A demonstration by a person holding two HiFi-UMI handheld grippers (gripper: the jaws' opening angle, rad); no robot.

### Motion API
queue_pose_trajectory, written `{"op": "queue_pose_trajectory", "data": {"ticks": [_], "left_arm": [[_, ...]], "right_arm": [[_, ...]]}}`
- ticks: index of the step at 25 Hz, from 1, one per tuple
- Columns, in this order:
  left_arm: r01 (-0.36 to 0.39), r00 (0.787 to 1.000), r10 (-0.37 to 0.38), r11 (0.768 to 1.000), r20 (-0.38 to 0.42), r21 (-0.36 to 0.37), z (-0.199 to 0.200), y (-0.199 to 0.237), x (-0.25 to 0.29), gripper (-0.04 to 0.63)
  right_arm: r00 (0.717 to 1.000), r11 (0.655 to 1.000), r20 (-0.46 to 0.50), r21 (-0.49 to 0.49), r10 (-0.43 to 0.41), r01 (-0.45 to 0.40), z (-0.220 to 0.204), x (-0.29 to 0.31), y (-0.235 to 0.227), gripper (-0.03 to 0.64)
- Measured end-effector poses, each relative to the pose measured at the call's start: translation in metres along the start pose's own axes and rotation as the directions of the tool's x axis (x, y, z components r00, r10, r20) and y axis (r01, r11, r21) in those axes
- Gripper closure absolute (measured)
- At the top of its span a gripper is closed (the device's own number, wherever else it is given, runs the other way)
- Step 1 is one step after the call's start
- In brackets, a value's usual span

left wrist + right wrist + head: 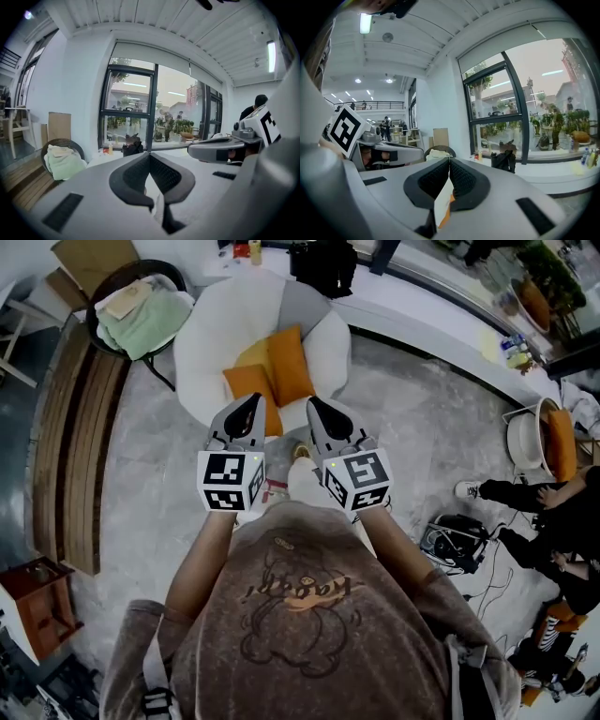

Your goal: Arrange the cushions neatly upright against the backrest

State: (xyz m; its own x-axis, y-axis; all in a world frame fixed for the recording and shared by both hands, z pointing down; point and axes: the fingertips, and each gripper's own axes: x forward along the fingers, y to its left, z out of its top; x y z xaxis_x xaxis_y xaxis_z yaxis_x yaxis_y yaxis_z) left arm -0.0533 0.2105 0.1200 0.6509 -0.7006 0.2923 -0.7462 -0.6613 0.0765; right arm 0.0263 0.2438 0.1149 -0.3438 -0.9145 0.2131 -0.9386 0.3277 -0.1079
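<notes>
A white round armchair (pixel 211 343) stands on the pale floor ahead of me in the head view. On its seat an orange cushion (pixel 291 365) leans towards the backrest, a yellow one (pixel 251 354) lies beside it, and another orange cushion (pixel 249 385) lies at the front. My left gripper (pixel 255 399) and right gripper (pixel 313 403) hover side by side just short of the front cushion, touching nothing. Both are shut and empty, with the pads meeting in the left gripper view (pixel 149 154) and the right gripper view (pixel 449 160).
A dark basket with green cloth (pixel 141 315) stands left of the armchair, beside a long wooden bench (pixel 80 446). A black bag (pixel 323 263) sits on the window ledge behind. At right are a person seated on the floor (pixel 553 512), cables, and a white chair (pixel 521 439).
</notes>
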Motion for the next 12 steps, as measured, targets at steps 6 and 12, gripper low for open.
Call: {"op": "queue_pose_trajectory", "data": {"ticks": [6, 12], "left_arm": [[-0.022, 1.000, 0.022, 1.000, -0.007, -0.011, 0.012, 0.013, 0.045, 0.591], [-0.050, 0.999, 0.050, 0.998, -0.015, -0.023, 0.024, 0.024, 0.080, 0.591]], "right_arm": [[0.999, 0.999, -0.010, 0.009, 0.036, -0.036, 0.011, 0.034, -0.032, 0.597], [0.997, 0.997, -0.012, 0.002, 0.073, -0.073, 0.022, 0.064, -0.062, 0.597]]}}
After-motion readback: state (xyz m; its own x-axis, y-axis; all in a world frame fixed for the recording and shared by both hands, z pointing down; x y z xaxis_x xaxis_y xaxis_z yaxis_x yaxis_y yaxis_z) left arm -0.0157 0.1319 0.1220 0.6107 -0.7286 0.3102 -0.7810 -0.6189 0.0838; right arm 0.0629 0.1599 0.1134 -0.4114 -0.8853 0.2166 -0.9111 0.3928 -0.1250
